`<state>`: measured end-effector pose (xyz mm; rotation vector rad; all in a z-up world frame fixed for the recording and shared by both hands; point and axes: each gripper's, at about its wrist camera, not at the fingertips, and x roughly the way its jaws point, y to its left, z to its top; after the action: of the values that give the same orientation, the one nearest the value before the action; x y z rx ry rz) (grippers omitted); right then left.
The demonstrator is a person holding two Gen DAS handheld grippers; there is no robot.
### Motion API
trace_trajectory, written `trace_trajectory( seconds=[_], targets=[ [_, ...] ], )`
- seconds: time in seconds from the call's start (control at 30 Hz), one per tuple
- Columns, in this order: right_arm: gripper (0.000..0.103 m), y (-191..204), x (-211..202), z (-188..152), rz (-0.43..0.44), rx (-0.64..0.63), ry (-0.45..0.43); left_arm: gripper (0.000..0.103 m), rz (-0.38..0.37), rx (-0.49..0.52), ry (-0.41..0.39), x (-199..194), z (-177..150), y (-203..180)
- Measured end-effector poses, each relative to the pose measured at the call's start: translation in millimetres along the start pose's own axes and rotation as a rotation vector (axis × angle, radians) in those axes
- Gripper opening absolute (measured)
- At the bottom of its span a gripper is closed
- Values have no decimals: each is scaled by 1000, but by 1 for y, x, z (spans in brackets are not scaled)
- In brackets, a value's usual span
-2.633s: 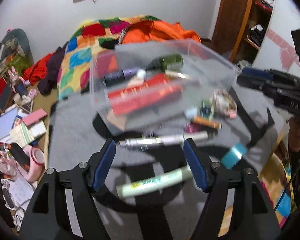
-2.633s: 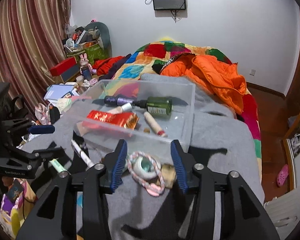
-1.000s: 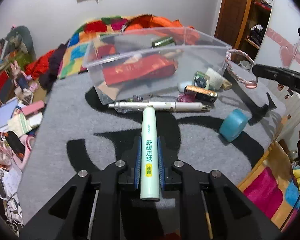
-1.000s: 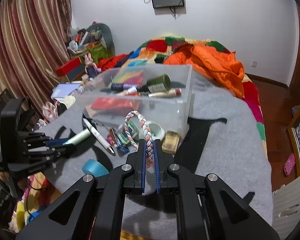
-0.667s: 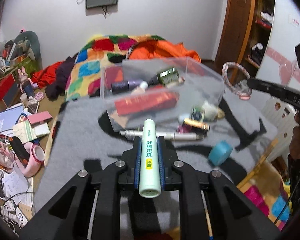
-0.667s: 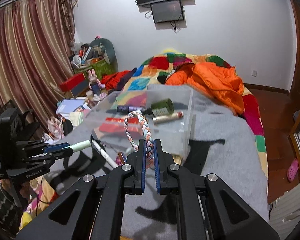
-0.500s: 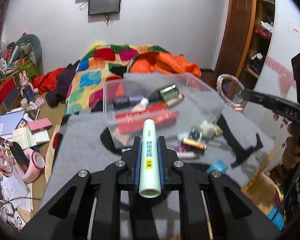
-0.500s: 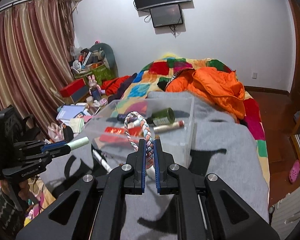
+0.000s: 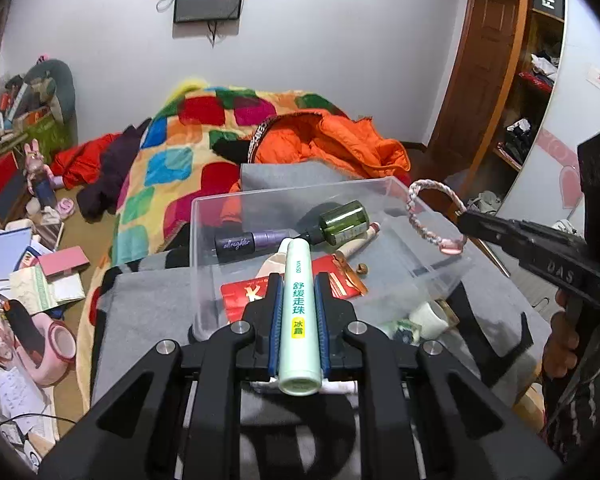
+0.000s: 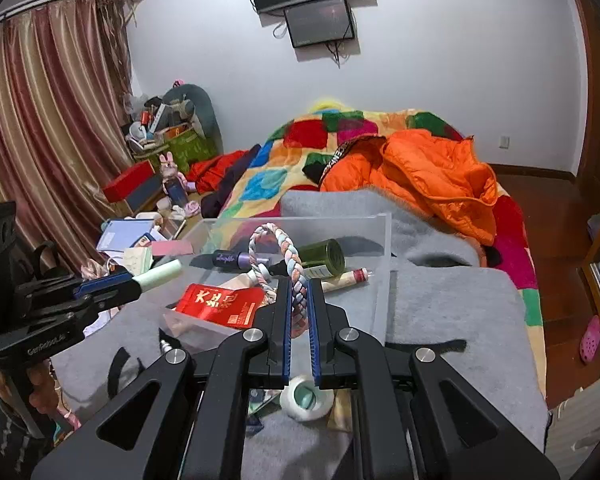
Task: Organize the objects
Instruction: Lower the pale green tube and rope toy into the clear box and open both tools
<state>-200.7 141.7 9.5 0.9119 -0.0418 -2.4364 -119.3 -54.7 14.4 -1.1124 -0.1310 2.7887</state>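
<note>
My left gripper (image 9: 298, 280) is shut on a pale green tube (image 9: 299, 312) with green lettering, held above the near edge of the clear plastic box (image 9: 204, 248). It also shows in the right wrist view (image 10: 134, 282), the tube (image 10: 160, 274) sticking out. My right gripper (image 10: 299, 286) is shut on a braided pastel bracelet (image 10: 288, 258), held over the box (image 10: 384, 280). The bracelet also shows in the left wrist view (image 9: 432, 216), hanging at the box's right side.
The box holds a green bottle (image 9: 344, 222), a purple tube (image 9: 256, 242), a red packet (image 9: 240, 298) and a cream tube (image 9: 358, 244). A white tape roll (image 10: 306, 398) and small items lie on the grey cloth (image 10: 452, 308) before it. A bed lies behind.
Both grippers closed on their items, the tube and the bracelet, lifted them off the cloth and carried them up over the box.
</note>
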Motion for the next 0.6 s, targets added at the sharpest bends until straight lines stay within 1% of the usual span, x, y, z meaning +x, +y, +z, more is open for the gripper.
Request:
trace_trajectory(
  seconds=[0.13, 0.33, 0.5, 0.6],
  targets=[
    [7, -1, 21, 2, -8, 0, 37, 15, -37, -30, 43, 23, 7, 7],
    [7, 1, 47, -1, -12, -7, 97, 15, -85, -56, 104, 55, 12, 7],
    [7, 4, 60, -5, -30, -34, 129, 15, -87, -64, 135, 72, 13, 7],
    [7, 7, 63, -7, -34, -45, 139, 15, -75, -67, 143, 78, 14, 6]
  ],
)
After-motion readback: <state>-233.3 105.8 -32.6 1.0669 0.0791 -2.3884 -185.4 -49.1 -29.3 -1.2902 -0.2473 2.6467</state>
